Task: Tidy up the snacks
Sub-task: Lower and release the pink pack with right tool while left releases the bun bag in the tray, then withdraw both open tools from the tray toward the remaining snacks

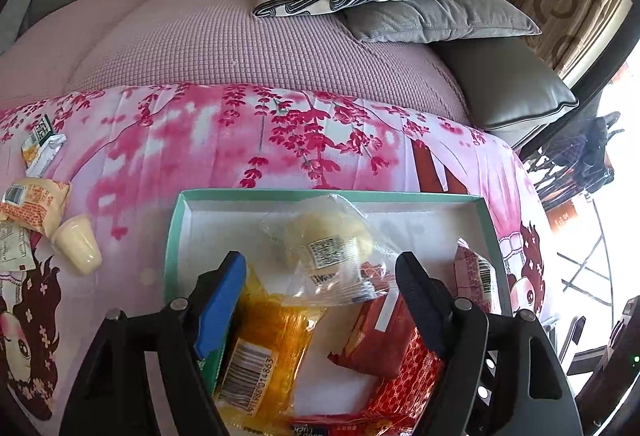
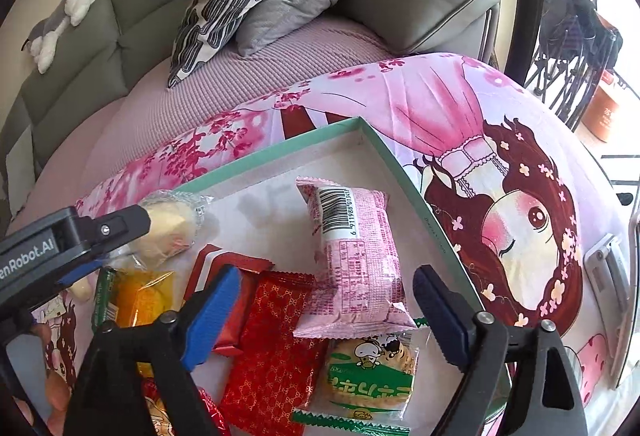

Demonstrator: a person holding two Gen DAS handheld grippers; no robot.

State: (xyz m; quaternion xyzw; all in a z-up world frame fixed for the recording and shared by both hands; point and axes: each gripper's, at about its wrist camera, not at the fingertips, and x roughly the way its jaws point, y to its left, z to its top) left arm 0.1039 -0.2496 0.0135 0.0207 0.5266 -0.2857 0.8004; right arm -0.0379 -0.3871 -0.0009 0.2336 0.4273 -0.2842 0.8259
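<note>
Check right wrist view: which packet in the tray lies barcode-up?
The pink packet, barcode strip facing up at its far end. The red patterned packet and green cartoon packet show none.

A mint-green-rimmed tray (image 2: 394, 160) holds a pink packet (image 2: 356, 260) and a red gold-patterned packet (image 2: 272, 348) on pink blossom-print cloth (image 1: 240, 132).

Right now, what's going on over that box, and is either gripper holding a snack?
A person is sorting snacks into a shallow green-rimmed box on a pink floral sheet. Both grippers hover over it with fingers apart, holding nothing. The left gripper sits over the clear-wrapped bun and orange packet; the right gripper is above the pink packet. A pudding cup and several packets lie outside the box.
</note>
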